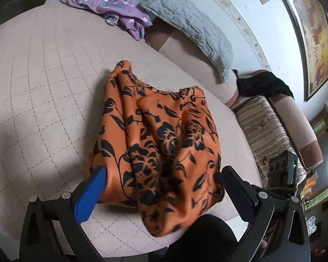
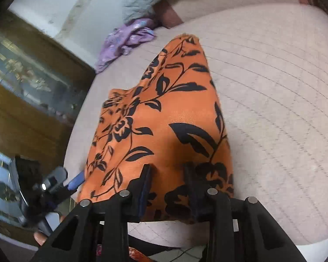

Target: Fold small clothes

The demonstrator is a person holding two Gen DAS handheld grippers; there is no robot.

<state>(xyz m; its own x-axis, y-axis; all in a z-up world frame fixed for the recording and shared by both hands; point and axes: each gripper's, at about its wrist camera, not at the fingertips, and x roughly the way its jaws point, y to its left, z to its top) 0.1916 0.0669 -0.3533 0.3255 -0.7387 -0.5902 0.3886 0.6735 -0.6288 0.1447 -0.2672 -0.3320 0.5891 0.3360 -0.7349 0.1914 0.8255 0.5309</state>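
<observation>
An orange garment with black flower print (image 1: pixel 159 144) lies bunched on the pinkish quilted bed (image 1: pixel 43 83), its near edge at the bed's front. My left gripper (image 1: pixel 161 174) is open, its blue-padded fingers wide on either side of the garment's near end. In the right wrist view the same garment (image 2: pixel 164 120) rises in a fold toward the camera. My right gripper (image 2: pixel 168 168) has its fingers close together on the garment's near edge and grips the cloth. The left gripper (image 2: pixel 76 180) shows at the lower left of that view.
A purple flowered garment (image 1: pixel 111 6) lies crumpled at the far side of the bed, next to a grey quilted pillow (image 1: pixel 192 28). A striped sofa (image 1: pixel 266 131) with black cloth (image 1: pixel 264 85) stands to the right. A wooden cabinet (image 2: pixel 32 83) stands to the left.
</observation>
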